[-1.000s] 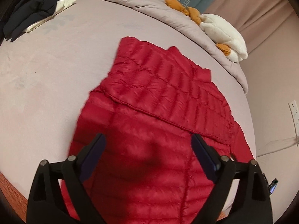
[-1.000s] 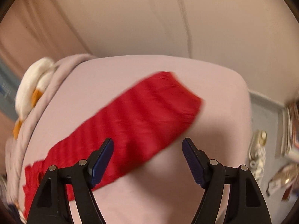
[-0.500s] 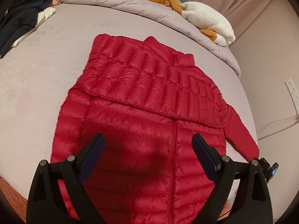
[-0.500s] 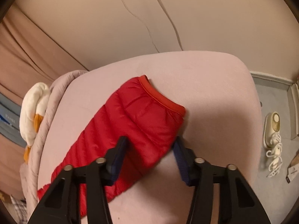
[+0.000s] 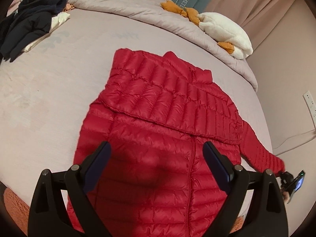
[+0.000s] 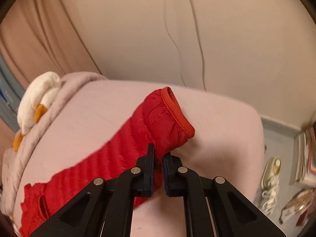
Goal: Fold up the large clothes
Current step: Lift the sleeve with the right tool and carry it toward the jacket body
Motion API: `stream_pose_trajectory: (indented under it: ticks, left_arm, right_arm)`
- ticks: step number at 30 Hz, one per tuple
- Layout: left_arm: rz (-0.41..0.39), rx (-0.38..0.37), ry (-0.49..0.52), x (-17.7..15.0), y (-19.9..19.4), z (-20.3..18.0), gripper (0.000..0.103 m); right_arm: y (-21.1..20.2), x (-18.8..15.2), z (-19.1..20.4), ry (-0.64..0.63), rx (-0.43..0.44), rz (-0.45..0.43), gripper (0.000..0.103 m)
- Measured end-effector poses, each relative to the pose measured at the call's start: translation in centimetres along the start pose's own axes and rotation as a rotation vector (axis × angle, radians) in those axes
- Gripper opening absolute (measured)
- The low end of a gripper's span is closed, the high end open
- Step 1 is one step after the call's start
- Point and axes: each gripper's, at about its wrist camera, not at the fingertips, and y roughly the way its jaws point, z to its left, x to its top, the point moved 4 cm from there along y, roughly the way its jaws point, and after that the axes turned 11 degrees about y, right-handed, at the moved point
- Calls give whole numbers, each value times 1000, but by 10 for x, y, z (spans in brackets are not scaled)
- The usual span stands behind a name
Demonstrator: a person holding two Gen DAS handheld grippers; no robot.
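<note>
A red quilted down jacket (image 5: 158, 118) lies flat on the bed (image 5: 49, 98), one sleeve folded across its chest. My left gripper (image 5: 156, 146) hovers open above the lower body of the jacket, with nothing between its fingers. The other sleeve (image 5: 262, 154) stretches out to the bed's right edge. In the right wrist view my right gripper (image 6: 159, 152) is closing its jaws on that sleeve (image 6: 138, 138) just behind the orange-trimmed cuff (image 6: 175, 110). The pads pinch the fabric and the cuff end is raised off the sheet.
A heap of dark clothes (image 5: 29, 25) lies at the far left of the bed. A rumpled grey duvet (image 5: 118, 6) and a white plush toy (image 5: 225, 31) lie along the far side. A wall with cables (image 6: 197, 39) is close behind; clutter sits on the floor (image 6: 272, 177).
My right gripper's jaws have come together on the sleeve near the cuff and raised it off the bed. My left gripper has stayed open over the jacket and shifted only slightly.
</note>
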Motion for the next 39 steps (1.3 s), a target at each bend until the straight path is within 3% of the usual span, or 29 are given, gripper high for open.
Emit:
stream_pose_trajectory:
  ticks: [10, 20, 27, 39]
  left_arm:
    - [-79, 53, 78, 5, -36, 5, 94]
    - [-125, 54, 48, 4, -53, 23, 95]
    - [-145, 63, 30, 2, -61, 35, 95]
    - [-147, 112, -1, -7, -68, 56, 95]
  right_arm:
    - [-66, 8, 84, -153, 164, -114, 8]
    - [-121, -9, 146, -306, 331, -175, 8]
    - [-164, -38, 186, -456, 469, -174, 7]
    - [-200, -99, 241, -628, 727, -49, 7]
